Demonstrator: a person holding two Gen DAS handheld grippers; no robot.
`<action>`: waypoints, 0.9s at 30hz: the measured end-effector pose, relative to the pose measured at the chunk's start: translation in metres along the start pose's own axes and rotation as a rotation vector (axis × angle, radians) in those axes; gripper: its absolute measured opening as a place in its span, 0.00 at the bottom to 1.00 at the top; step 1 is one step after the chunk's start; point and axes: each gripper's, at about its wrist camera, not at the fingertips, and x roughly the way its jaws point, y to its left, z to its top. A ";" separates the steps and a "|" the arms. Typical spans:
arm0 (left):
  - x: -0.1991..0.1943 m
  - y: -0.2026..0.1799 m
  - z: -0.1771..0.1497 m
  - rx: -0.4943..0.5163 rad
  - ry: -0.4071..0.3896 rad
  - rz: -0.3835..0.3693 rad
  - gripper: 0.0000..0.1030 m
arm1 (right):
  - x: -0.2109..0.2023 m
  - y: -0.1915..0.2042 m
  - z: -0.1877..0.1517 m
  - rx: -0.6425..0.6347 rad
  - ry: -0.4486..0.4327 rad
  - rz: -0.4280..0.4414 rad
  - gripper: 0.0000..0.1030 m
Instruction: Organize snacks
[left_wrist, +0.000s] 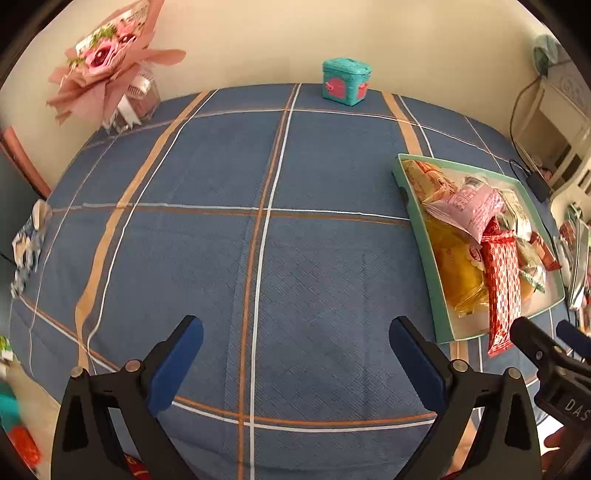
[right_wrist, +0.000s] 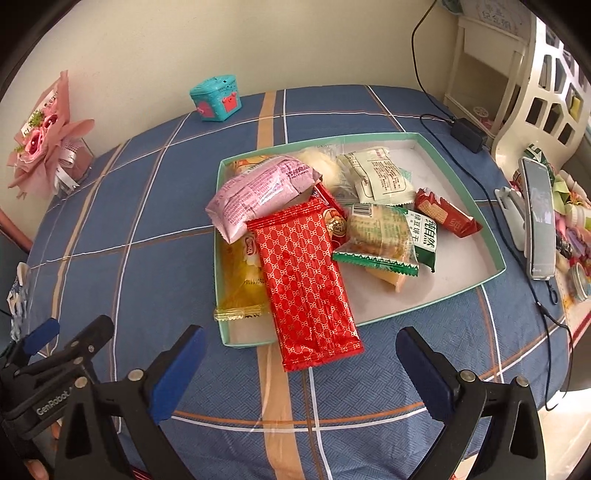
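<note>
The shallow mint-rimmed tray (right_wrist: 458, 142) sits on the blue plaid counter (right_wrist: 155, 206), its piled snacks hiding one another: a crinkly pink packet (right_wrist: 255, 192) overlaps a glossy red patterned wrapper (right_wrist: 306, 284), whose end overhangs the near rim. Below these a yellow pack (right_wrist: 243, 280) is mostly buried. Both the left gripper (left_wrist: 295, 358) and right gripper (right_wrist: 301, 373) hover with fingers spread wide and nothing between them.

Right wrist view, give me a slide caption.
Open right gripper above a tray of snacks, red packet overhanging its near edge.

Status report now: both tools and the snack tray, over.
Left tool open, empty. Right tool open, empty. Red packet hangs over tray rim. Nothing blocks.
</note>
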 end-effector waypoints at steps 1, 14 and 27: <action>0.000 0.001 0.000 -0.006 0.001 0.002 0.98 | 0.000 -0.001 0.000 0.001 0.000 0.000 1.00; -0.011 -0.001 0.003 -0.008 -0.038 0.038 0.98 | -0.004 -0.003 0.004 0.001 -0.010 0.006 1.00; -0.018 -0.001 0.005 -0.016 -0.055 0.117 0.98 | -0.008 -0.006 0.007 0.011 -0.024 0.018 1.00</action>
